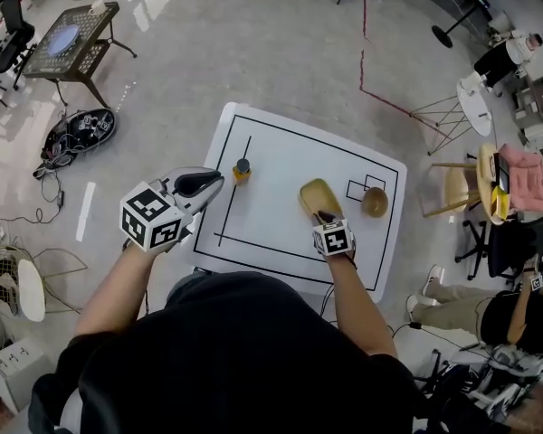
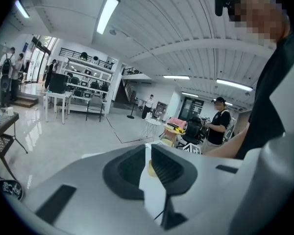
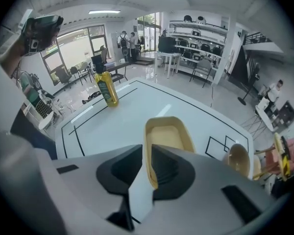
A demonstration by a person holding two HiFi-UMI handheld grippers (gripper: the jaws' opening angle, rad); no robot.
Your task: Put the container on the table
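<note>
A tan, oblong container (image 1: 313,195) is over the middle of the white table (image 1: 271,233). My right gripper (image 1: 325,216) is shut on its near rim. In the right gripper view the container (image 3: 169,137) juts forward from the right gripper (image 3: 148,153), its thin wall pinched between the jaws. I cannot tell whether its bottom touches the table (image 3: 132,111). My left gripper (image 1: 214,181) hangs at the table's left edge, jaws together and holding nothing. In the left gripper view the left gripper (image 2: 148,153) shows only a sliver of table in its narrow slit.
A yellow bottle (image 1: 242,171) (image 3: 106,88) stands at the table's left, by a black line. A wooden bowl (image 1: 375,202) (image 3: 239,160) sits at the right, beside small drawn squares (image 1: 364,188). Chairs (image 1: 460,186) and a seated person (image 1: 489,319) are off the right side.
</note>
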